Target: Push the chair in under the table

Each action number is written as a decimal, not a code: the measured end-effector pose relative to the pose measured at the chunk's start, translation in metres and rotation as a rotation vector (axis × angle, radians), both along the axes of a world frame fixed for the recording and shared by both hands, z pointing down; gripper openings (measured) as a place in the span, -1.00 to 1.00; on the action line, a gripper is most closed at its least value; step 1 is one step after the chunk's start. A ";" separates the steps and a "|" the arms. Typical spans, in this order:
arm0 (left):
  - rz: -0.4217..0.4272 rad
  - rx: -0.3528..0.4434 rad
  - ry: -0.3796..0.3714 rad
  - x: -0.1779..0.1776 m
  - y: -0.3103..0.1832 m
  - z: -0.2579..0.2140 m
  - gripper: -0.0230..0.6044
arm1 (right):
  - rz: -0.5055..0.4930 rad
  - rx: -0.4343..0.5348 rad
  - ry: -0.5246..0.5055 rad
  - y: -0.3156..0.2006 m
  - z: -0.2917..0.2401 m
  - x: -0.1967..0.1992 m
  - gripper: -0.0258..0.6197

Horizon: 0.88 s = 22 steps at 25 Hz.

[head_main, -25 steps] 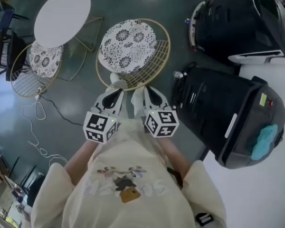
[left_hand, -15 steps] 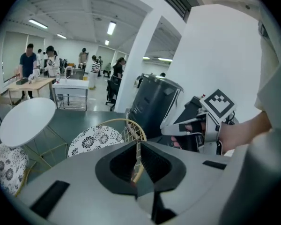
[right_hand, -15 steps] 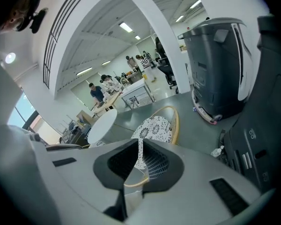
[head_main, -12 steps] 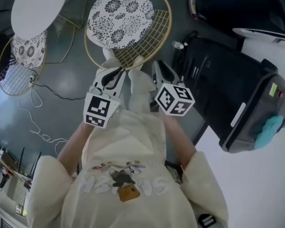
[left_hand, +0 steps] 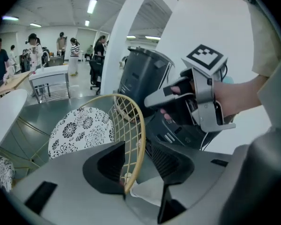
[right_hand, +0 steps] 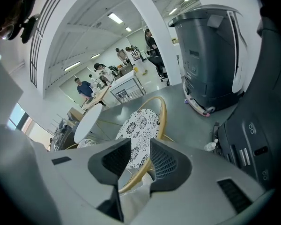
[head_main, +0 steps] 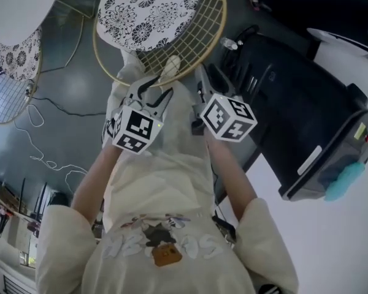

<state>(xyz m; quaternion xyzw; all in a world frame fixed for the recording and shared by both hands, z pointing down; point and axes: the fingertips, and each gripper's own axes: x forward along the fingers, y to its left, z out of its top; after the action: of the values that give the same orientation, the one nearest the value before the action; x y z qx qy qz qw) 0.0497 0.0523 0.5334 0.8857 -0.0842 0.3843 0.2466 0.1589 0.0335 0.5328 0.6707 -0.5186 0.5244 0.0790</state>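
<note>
Gold wire-backed chair with floral seat pad [head_main: 150,11] stands right in front of the person, off to the side of the round white table [head_main: 21,5] and not yet tucked under. Left gripper [head_main: 152,90] and right gripper [head_main: 205,78] are both unclenched, jaws straddling the gold back rim [left_hand: 139,139]. Best approach, likely: clamp both sides, push evenly, steer toward the table. A lopsided shove would swivel it.

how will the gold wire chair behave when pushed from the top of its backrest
Probably light: the chair is thin wire with a flat cushion. It likely slides easily on the smooth, glossy floor. Pushed high at the backrest rim, it might tip forward or swivel rather than track straight.
</note>
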 end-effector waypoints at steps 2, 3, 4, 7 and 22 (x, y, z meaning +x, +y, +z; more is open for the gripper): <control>0.031 0.003 -0.025 0.002 0.005 0.020 -0.40 | 0.022 -0.013 -0.021 -0.002 0.011 0.004 -0.58; 0.039 0.006 -0.034 0.003 0.007 0.028 -0.40 | 0.033 -0.017 -0.033 -0.002 0.016 0.006 -0.58; 0.046 0.009 -0.040 0.004 0.009 0.036 -0.40 | 0.042 -0.023 -0.042 -0.001 0.020 0.008 -0.58; 0.089 0.028 -0.059 0.007 0.015 0.053 -0.40 | 0.052 -0.039 -0.050 0.000 0.032 0.011 -0.58; 0.212 0.095 -0.092 0.014 0.036 0.087 -0.71 | 0.128 -0.138 -0.009 -0.008 0.070 0.025 -0.58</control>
<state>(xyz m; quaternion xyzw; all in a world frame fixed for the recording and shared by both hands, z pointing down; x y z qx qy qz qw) 0.0637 0.0878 0.6201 0.8818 -0.0194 0.4440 0.1581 0.1835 0.0259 0.6025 0.6930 -0.4376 0.5659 0.0894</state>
